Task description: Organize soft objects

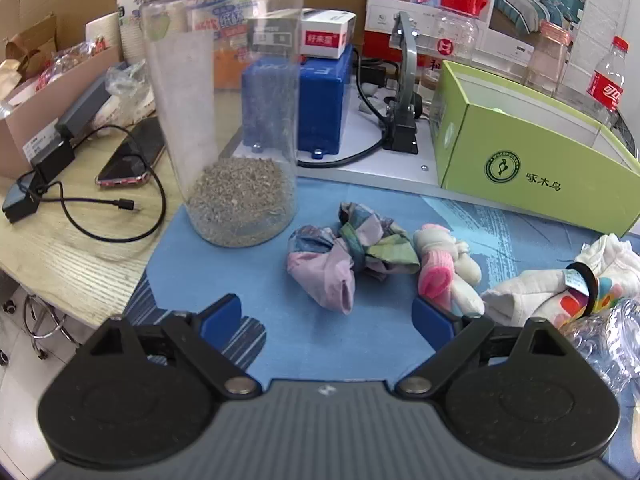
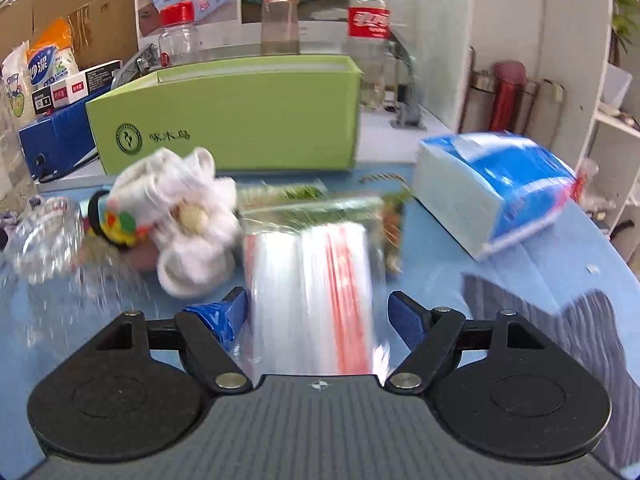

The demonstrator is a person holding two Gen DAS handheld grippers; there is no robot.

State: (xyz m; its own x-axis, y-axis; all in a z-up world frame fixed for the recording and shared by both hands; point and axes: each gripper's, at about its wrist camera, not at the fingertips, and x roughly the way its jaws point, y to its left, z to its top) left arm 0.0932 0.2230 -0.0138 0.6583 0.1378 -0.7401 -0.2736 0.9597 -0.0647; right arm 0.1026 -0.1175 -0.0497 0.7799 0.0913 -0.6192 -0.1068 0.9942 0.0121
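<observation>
Socks left view only; tissue pack right view only.

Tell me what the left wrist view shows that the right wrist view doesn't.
Only the left wrist view shows the tall jar of grit, the phone and the crumpled socks ahead of the open left tongs. Only the right wrist view shows the tissue pack and the plastic bags between the open right tongs. Both show the green box and the white cloth bundle.
</observation>
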